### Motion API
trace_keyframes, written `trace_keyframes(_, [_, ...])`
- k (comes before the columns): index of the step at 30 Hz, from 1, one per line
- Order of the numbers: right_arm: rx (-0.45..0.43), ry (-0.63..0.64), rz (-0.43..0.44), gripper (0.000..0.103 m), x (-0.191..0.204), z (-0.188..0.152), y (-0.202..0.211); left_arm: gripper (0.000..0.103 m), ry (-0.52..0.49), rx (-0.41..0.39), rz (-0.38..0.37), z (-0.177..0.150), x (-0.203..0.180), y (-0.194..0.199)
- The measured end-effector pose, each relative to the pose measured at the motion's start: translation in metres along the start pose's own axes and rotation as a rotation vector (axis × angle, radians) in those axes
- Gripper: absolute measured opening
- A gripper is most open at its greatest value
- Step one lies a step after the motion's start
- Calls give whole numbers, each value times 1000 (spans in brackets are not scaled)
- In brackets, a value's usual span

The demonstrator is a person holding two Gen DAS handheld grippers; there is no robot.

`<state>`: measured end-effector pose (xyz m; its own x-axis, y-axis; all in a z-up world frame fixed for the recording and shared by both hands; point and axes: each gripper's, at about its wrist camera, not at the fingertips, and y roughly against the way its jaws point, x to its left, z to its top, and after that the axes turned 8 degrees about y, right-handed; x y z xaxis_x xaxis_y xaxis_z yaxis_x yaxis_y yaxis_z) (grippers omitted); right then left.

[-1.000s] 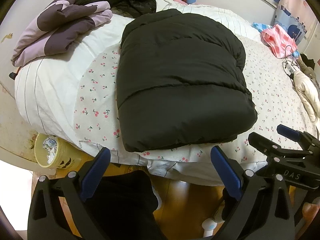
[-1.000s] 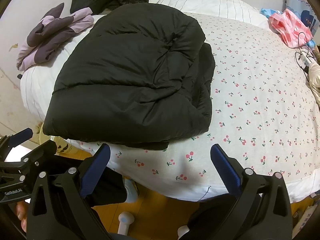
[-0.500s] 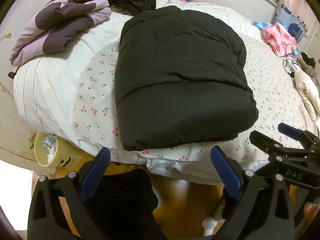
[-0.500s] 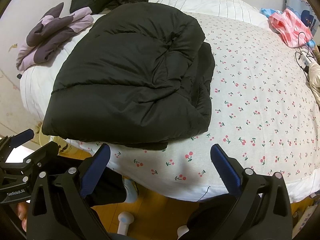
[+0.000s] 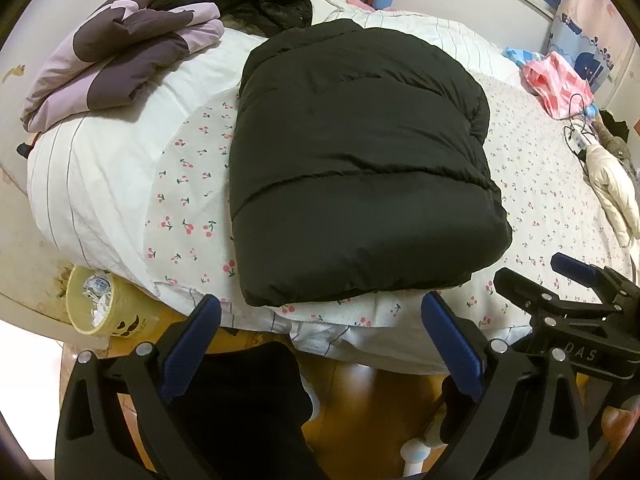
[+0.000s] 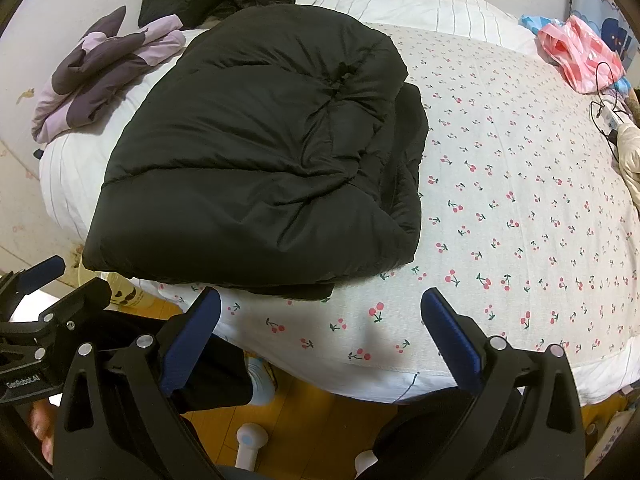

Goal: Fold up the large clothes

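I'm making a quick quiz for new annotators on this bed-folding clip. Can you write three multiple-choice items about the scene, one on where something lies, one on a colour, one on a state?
1. Where does the black puffer jacket lie?
A. On the floor
B. On the cherry-print bedsheet, near the bed's front edge
C. Hanging on the wall

2. What colour are the pads on the gripper fingers?
A. Blue
B. Red
C. Yellow

3. What state is the right gripper in?
A. Shut on the jacket
B. Shut on the sheet
C. Open, holding nothing

Answers:
1. B, the folded jacket rests on the sheet close to the front edge.
2. A, both wrist views show blue pads.
3. C, its fingers stand wide apart short of the jacket; the left gripper is open too.
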<state>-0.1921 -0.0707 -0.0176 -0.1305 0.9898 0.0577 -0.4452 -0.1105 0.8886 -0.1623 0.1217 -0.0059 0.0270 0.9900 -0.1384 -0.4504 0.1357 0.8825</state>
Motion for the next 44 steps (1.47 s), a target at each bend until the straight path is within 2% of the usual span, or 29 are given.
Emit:
trace_keyframes(15, [5, -4, 3, 97, -1, -3, -3, 96, -4, -21, -6, 2, 3, 2])
trace_keyframes(22, [7, -14, 9, 97, -4, -5, -3, 96, -7, -53, 41, 5, 3, 6])
trace_keyframes(23, [8, -16, 11, 97, -4, -5, -3, 96, -2, -49, 21, 6, 5, 6])
trace_keyframes(25, [9, -17, 17, 97, -5, -6, -4, 96, 42, -36, -81, 9, 12, 5])
trace_keyframes(27, [8, -15, 21, 97, -5, -7, -3, 96, 74, -61, -146, 9, 18, 9])
trace_keyframes(28, [7, -14, 23, 97, -5, -7, -3, 96, 69, -80, -137, 9, 17, 12])
trace_keyframes(31, [6, -15, 26, 97, -6, -7, -3, 96, 28, -140, -22, 6, 7, 18])
trace_keyframes(34, [-4, -19, 28, 97, -7, -7, 0, 96, -13, -145, 38, 4, -1, 17])
trace_keyframes(38, [-15, -21, 28, 97, -8, -8, 5, 96, -17, -85, 44, 4, -6, 9])
trace_keyframes(44, [-21, -23, 25, 97, -8, -9, 10, 96, -32, -95, 52, -1, -8, 13])
